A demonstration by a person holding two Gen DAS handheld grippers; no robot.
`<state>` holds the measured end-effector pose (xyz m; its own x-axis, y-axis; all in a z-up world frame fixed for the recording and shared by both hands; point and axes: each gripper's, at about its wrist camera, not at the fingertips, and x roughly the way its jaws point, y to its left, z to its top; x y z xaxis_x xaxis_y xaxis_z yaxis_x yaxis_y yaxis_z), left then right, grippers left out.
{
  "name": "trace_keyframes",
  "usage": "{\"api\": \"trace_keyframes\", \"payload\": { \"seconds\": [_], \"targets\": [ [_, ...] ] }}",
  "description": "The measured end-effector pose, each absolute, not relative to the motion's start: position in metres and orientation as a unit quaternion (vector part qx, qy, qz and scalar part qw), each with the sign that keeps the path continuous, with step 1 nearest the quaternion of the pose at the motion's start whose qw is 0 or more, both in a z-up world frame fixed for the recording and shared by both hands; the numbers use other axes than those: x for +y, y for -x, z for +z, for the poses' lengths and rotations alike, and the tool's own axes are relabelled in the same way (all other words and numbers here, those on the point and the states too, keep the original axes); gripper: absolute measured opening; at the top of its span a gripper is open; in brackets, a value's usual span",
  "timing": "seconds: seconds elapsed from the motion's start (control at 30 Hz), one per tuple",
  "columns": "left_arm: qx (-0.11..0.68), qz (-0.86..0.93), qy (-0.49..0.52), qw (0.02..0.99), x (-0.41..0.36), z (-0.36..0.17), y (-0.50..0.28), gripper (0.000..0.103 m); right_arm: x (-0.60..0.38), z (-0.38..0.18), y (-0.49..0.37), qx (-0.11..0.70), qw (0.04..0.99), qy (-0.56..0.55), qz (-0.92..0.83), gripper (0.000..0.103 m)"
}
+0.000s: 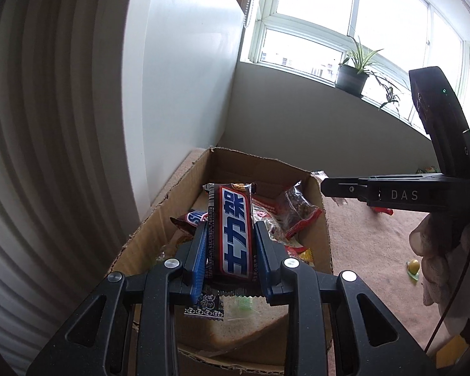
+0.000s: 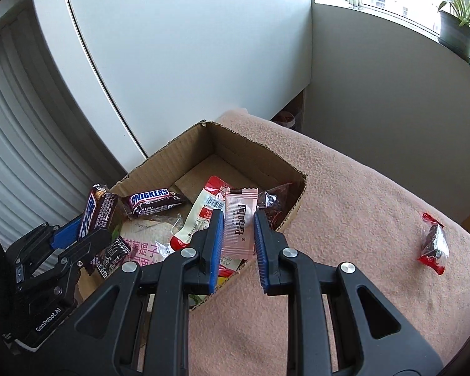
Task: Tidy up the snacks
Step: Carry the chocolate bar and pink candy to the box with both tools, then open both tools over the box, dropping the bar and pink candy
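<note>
The left gripper (image 1: 230, 244) has its jaws clamped on a brown chocolate bar (image 1: 233, 228) with blue-and-white lettering, gripped across its width near the lower end, so most of the bar sticks out ahead of the pads. The right gripper (image 2: 238, 235) has its jaws closed on a pink sachet (image 2: 239, 219), held flat between the blue pads. Both loads hang above the open cardboard box (image 2: 159, 159), which sits on a pink blanket-covered worktop (image 2: 344, 188) and already holds a Snickers bar (image 2: 150, 202), a red-and-white packet (image 2: 203, 210) and other wrappers.

The step in hand looks like dropping both snacks into the box. To do it well, each gripper should carry its item clear of the box walls, lower it close to the pile, then part the jaws only when the snack is wholly inside the rim; the long bar could catch the near wall if released early. The grippers sit near each other, so releasing one at a time avoids a knock. A red-wrapped sweet (image 2: 434, 241) lies well apart on the worktop, to be collected afterwards.
</note>
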<state>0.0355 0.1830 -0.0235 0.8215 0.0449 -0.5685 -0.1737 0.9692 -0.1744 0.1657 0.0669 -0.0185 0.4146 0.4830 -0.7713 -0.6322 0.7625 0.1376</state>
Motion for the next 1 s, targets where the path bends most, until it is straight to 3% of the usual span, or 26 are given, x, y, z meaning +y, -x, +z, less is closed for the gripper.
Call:
{"api": "trace_keyframes", "payload": {
  "seconds": [0.4, 0.47, 0.5, 0.53, 0.67, 0.73, 0.8, 1.0],
  "targets": [
    [0.305, 0.071, 0.111, 0.943, 0.198, -0.029, -0.047, 0.027, 0.095, -0.03, -0.179, 0.436, 0.827, 0.088, 0.344, 0.022],
    [0.303, 0.072, 0.112, 0.944, 0.198, -0.027, -0.047, 0.029, 0.095, -0.03, -0.18, 0.437, 0.827, 0.087, 0.343, 0.037],
    [0.303, 0.073, 0.113, 0.943, 0.199, -0.027, -0.046, 0.036, 0.095, -0.029, -0.179, 0.435, 0.829, 0.086, 0.342, 0.053],
    [0.302, 0.074, 0.114, 0.944, 0.199, -0.027, -0.045, 0.039, 0.093, -0.028, -0.178, 0.431, 0.831, 0.084, 0.341, 0.061],
    [0.301, 0.076, 0.117, 0.943, 0.201, -0.026, -0.043, 0.041, 0.091, -0.023, -0.176, 0.425, 0.835, 0.086, 0.337, 0.064],
    [0.301, 0.076, 0.118, 0.943, 0.2, -0.026, -0.043, 0.041, 0.087, -0.02, -0.174, 0.421, 0.839, 0.084, 0.334, 0.078],
    [0.301, 0.076, 0.119, 0.943, 0.198, -0.025, -0.043, 0.042, 0.08, -0.015, -0.17, 0.415, 0.843, 0.082, 0.332, 0.085],
    [0.291, 0.075, 0.128, 0.945, 0.195, -0.02, -0.039, 0.043, 0.05, -0.006, -0.166, 0.413, 0.852, 0.077, 0.313, 0.088]
  ]
}}
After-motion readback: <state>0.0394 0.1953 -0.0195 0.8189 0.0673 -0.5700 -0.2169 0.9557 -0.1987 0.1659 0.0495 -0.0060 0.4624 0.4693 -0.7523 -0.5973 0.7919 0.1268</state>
